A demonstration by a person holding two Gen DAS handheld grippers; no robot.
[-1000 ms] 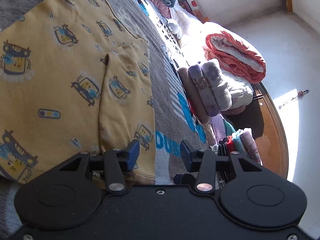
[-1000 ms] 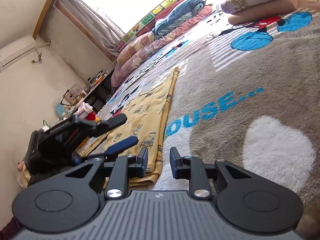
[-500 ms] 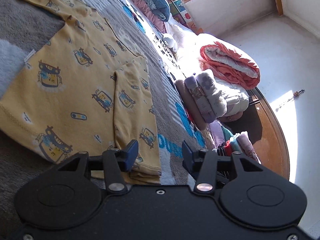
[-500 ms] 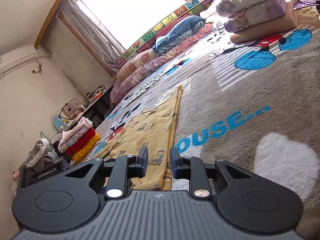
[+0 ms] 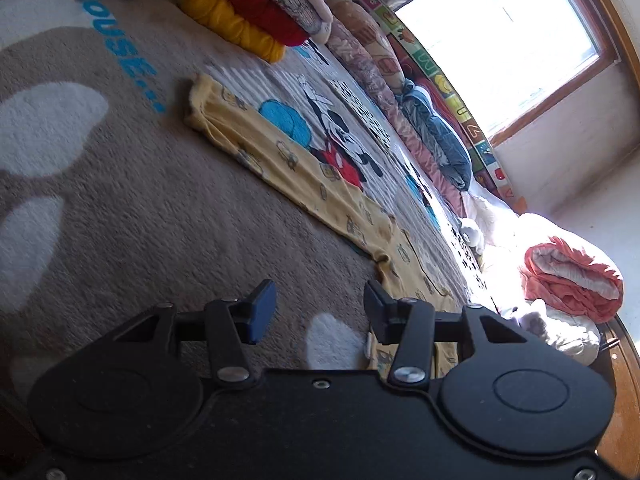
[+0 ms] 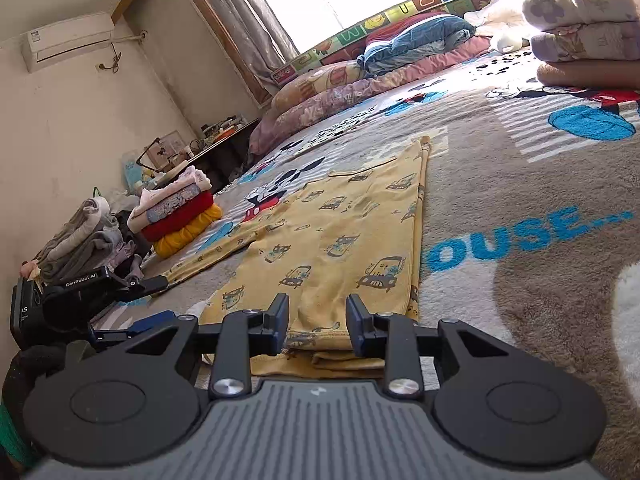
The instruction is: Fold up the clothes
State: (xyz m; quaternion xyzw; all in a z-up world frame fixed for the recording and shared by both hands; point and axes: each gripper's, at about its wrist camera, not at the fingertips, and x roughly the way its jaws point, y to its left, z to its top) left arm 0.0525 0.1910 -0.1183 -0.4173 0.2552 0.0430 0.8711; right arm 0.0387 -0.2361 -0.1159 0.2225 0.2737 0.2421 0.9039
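Observation:
A yellow top with a cartoon car print [image 6: 344,232] lies flat on the brown cartoon-mouse blanket [image 6: 520,168]. Its right side is folded in and its other sleeve [image 5: 256,148] stretches out across the blanket. My right gripper [image 6: 318,322] hovers low at the near hem. Its jaws are opening, with the hem lying between the fingers and no pad pressing on it. My left gripper [image 5: 320,308] is open over bare blanket beside the sleeve, and nothing is between its fingers. The left gripper's black housing [image 6: 76,292] shows at the left of the right wrist view.
A folded stack of yellow, red and patterned clothes [image 6: 180,216] stands at the blanket's left, next to a loose grey heap [image 6: 80,240]. Another folded stack [image 6: 588,40] sits far right. Quilts and pillows [image 6: 400,52] line the window side. A rolled pink quilt [image 5: 572,276] lies by the wooden bed edge [image 5: 620,400].
My left gripper has swung away from the folded right side of the top, and the outstretched sleeve is now ahead of it. My right gripper's jaws have widened and it has shifted over the hem.

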